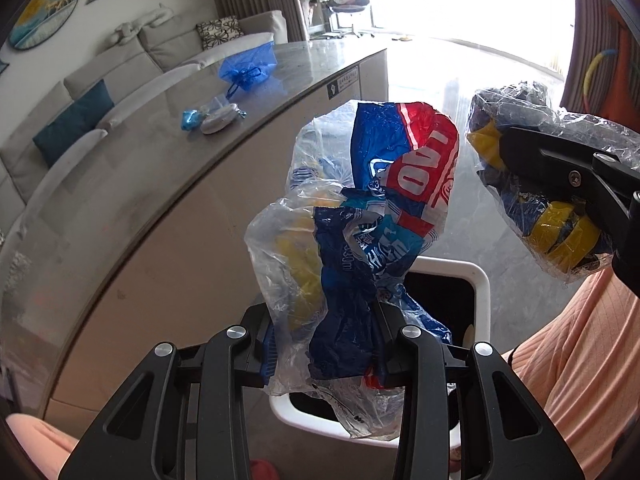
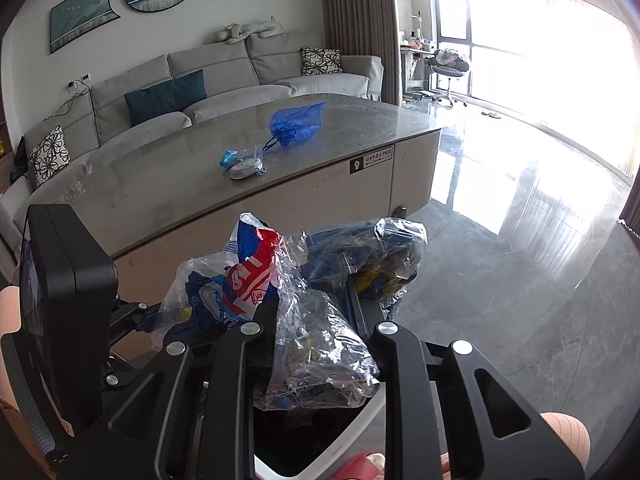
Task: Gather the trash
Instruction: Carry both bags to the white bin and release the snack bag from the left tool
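You are in a living room with a grey sofa (image 2: 224, 80) along the wall and a glossy dark floor (image 2: 520, 260) lit by a big window. In front of you stands a long grey surface (image 2: 180, 168); on it lie a blue plastic bag (image 2: 296, 122) and, just beside its drawstring, a small pale pouch with a bit of light-blue wrapper (image 2: 244, 166).

Your left hand-held gripper (image 1: 324, 344) is closed on a crumpled red-and-blue printed wrapper (image 1: 384, 200) that stands up from between the fingers, with clear film bunched around it. It hangs above the white-rimmed trash bin (image 1: 480, 280), whose dark opening shows below and behind the wrapper.

Your right hand-held gripper (image 2: 316, 336) is clamped on a wad of clear plastic with blue and yellow scraps inside (image 2: 320, 344), held to the right of the wrapper and apart from it in the left wrist view. The bin's white rim (image 2: 360, 420) sits under this gripper too.
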Available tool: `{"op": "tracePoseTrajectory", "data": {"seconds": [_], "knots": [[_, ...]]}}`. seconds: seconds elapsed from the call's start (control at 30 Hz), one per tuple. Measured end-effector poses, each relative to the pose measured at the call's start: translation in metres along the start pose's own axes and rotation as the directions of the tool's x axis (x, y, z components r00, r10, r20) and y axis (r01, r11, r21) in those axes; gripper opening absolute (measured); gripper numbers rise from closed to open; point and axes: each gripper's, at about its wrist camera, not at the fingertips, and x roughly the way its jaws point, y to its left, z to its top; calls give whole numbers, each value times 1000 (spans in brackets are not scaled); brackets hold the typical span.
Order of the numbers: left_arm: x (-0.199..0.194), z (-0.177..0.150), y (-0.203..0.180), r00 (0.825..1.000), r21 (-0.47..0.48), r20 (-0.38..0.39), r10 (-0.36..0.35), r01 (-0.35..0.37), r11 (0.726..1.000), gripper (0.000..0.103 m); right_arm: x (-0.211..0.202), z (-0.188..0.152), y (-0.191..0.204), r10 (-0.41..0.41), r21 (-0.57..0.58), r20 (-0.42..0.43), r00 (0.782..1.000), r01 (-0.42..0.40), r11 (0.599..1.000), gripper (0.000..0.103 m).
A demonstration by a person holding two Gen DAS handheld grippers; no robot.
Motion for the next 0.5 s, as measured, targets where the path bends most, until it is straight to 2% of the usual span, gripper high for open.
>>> {"op": "tracePoseTrajectory", "data": {"seconds": [0.4, 0.47, 0.5], "knots": [[47, -17, -11, 990, 19, -141, -25, 28, 999, 42, 43, -26, -14, -6, 45, -91, 996, 10, 999, 23], [52, -20, -14, 986, 26, -165, -36, 40, 999, 48, 46, -30, -17, -9, 51, -105, 994, 14, 999, 23], [55, -21, -16, 983, 29, -177, -40, 45, 999, 57, 48, -32, -18, -11, 54, -110, 994, 17, 998, 23]]}}
